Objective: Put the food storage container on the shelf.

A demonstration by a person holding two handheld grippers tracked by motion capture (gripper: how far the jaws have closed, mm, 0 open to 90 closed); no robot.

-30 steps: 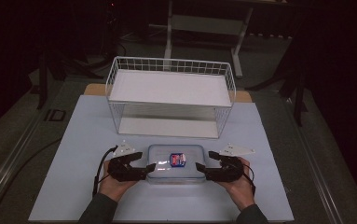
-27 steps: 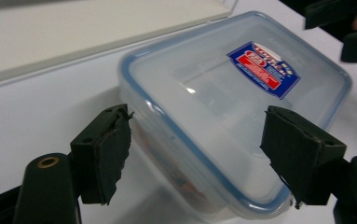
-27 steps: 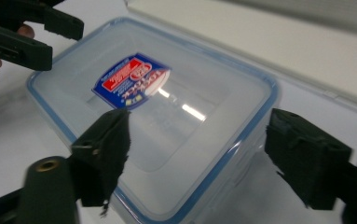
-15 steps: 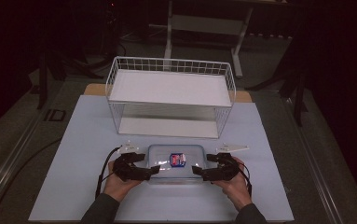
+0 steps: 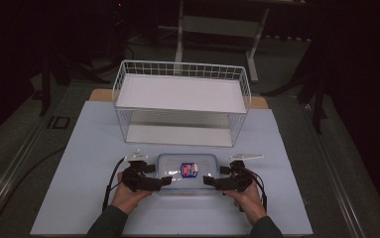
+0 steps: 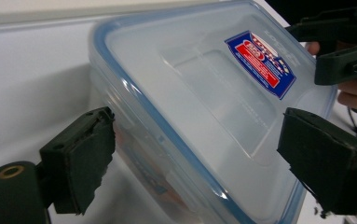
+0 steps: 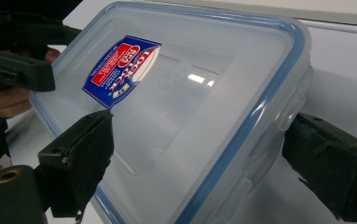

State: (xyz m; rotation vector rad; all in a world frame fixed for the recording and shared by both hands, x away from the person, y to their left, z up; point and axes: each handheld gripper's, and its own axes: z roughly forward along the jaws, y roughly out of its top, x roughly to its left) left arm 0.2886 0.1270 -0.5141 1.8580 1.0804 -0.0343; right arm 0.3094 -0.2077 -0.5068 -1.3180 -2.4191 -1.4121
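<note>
A clear plastic container with a blue-rimmed lid and a blue and red label lies flat on the white table, close to the front edge. My left gripper is at its left end and my right gripper at its right end, both pointing inward. In the left gripper view the container sits between the wide-apart jaws of the left gripper. In the right gripper view the container likewise lies between the spread jaws of the right gripper. Neither pair presses on it.
A white wire rack with two shelves stands behind the container at the table's middle back. The white table top has bare room to the left and right. Dark floor and stands surround the table.
Both grippers have moved inward from the container's sides, so their jaws now reach around its two ends. The container has stayed where it was.
</note>
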